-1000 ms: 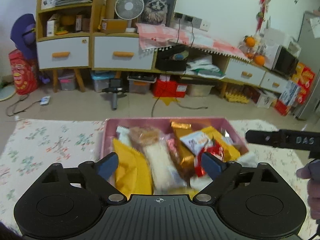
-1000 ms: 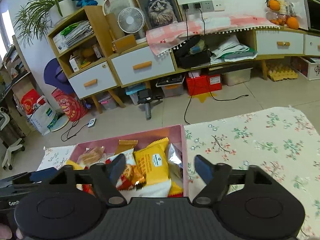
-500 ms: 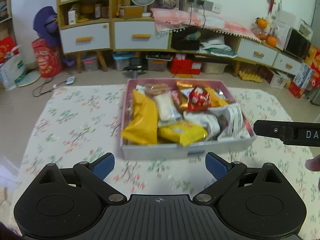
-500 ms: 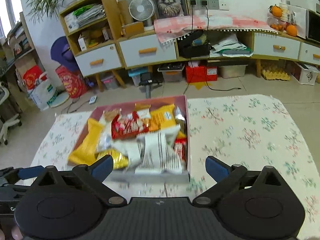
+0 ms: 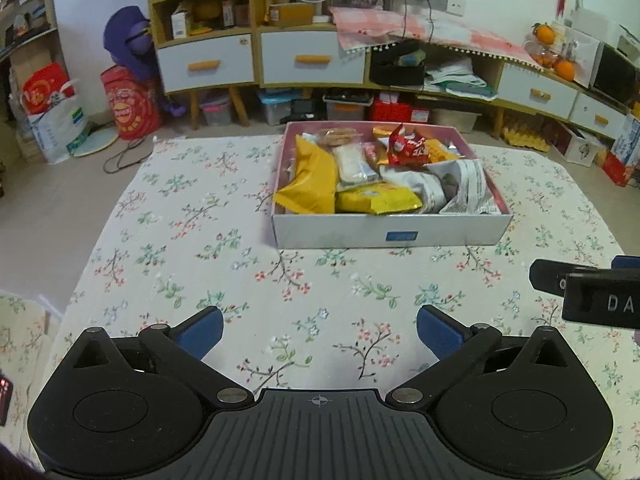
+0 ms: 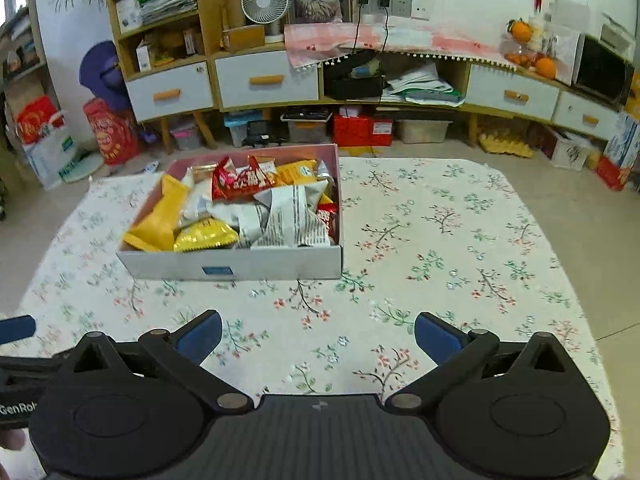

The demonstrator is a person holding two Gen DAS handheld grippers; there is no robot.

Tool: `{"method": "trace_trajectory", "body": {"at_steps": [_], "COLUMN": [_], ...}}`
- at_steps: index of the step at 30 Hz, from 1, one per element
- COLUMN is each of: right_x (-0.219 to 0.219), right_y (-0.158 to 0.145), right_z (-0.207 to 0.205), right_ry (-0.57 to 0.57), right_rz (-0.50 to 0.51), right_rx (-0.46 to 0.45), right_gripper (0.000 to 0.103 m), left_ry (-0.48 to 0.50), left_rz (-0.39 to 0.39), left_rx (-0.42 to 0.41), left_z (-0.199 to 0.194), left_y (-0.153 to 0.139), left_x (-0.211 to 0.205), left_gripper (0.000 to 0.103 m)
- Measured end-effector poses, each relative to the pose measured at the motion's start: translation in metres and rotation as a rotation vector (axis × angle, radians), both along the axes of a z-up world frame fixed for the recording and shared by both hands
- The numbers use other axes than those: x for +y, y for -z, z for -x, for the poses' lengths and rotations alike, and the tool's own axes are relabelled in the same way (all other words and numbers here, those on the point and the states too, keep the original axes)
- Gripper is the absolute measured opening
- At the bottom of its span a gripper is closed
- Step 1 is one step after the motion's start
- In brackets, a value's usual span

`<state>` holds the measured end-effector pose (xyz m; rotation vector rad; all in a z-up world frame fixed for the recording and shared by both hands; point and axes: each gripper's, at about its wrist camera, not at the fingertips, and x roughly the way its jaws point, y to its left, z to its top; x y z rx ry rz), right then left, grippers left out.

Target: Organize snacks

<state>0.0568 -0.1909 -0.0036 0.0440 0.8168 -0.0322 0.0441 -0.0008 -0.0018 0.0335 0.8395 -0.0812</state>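
Note:
A shallow white box [image 5: 392, 232] with a pink inside stands on the floral table, packed with snack packets: a yellow bag [image 5: 310, 176], a red packet [image 5: 406, 146], a white printed packet [image 5: 464, 184]. My left gripper [image 5: 318, 330] hovers over the cloth well in front of the box, its jaws opening wide with nothing between them. In the right wrist view the same box [image 6: 240, 266] lies ahead to the left. My right gripper [image 6: 318, 334] is also in front of the box, its jaws opening and empty. The right gripper's black body [image 5: 592, 300] shows at the left view's right edge.
The floral tablecloth [image 6: 440, 240] covers the table, with open cloth to the right of the box and in front of it. Beyond the table's far edge are the floor, low drawers [image 5: 312, 58] and storage bins. A cushioned seat [image 5: 20, 328] sits at the left.
Both grippers have drawn back from over the box to the near part of the table, so the whole box now shows. Their jaws stand wider than before.

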Motion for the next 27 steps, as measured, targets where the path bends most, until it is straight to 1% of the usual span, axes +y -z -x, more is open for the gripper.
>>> {"method": "trace_trajectory", "body": {"at_steps": [3, 5, 8, 12, 15, 17, 27], "right_x": [0.005, 0.01, 0.017, 0.021, 0.025, 0.027, 0.027], "right_y": [0.004, 0.008, 0.012, 0.017, 0.02, 0.021, 0.019], "right_z": [0.002, 0.001, 0.004, 0.004, 0.003, 0.003, 0.006], "right_ry": [-0.004, -0.014, -0.023, -0.022, -0.027, -0.028, -0.037], "right_rz": [-0.006, 0.002, 0.017, 0.031, 0.031, 0.041, 0.041], "right_rx": [0.012, 0.03, 0.024, 0.02, 0.031, 0.031, 0.025], "right_gripper": [0.077, 0.077, 0.077, 0.077, 0.077, 0.077, 0.077], "left_ry": [-0.008, -0.02, -0.021, -0.048, -0.047, -0.05, -0.061], "left_rz": [-0.016, -0.006, 0.009, -0.002, -0.007, -0.021, -0.029], "left_rx": [-0.002, -0.002, 0.01, 0.022, 0.027, 0.024, 0.016], "left_z": [0.002, 0.002, -0.001, -0.006, -0.007, -0.006, -0.006], "left_y": [0.001, 0.002, 0.005, 0.011, 0.014, 0.014, 0.012], "left_x": [0.002, 0.005, 0.01, 0.015, 0.014, 0.014, 0.013], "left_gripper": [0.103, 0.103, 0.103, 0.103, 0.103, 0.103, 0.103]}}
